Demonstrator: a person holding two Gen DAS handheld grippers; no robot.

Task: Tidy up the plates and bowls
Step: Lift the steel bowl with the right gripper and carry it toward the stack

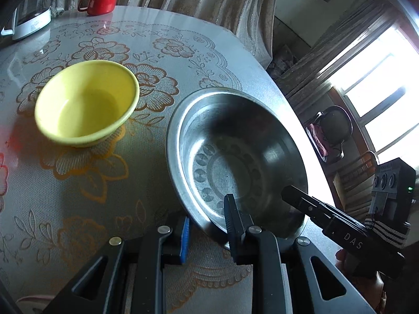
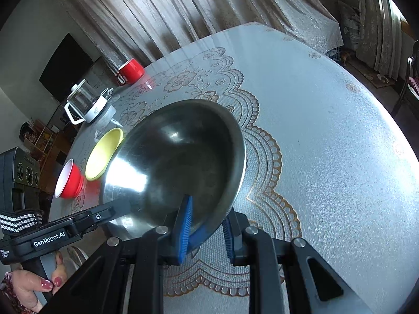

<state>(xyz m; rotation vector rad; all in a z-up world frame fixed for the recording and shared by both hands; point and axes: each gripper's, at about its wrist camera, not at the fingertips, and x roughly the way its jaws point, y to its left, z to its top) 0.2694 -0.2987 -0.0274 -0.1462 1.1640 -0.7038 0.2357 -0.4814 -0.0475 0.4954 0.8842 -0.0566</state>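
A wide steel bowl (image 1: 235,157) sits over the patterned tablecloth, and both grippers hold it by the rim. My left gripper (image 1: 208,217) is shut on the near rim, with one finger inside the bowl and its blue pad (image 1: 186,238) outside. In the right wrist view, the right gripper (image 2: 208,212) clamps the steel bowl (image 2: 178,164) the same way, with its blue pad (image 2: 184,225) inside. The bowl looks tilted there. A yellow bowl (image 1: 86,102) stands empty to the left of the steel one.
A red mug (image 1: 100,0) and a glass kettle (image 1: 28,13) stand at the table's far edge by the curtain. A small red bowl (image 2: 69,180) sits beside the yellow bowl (image 2: 104,154). The table edge (image 1: 301,120) curves close on the right, with chairs beyond it.
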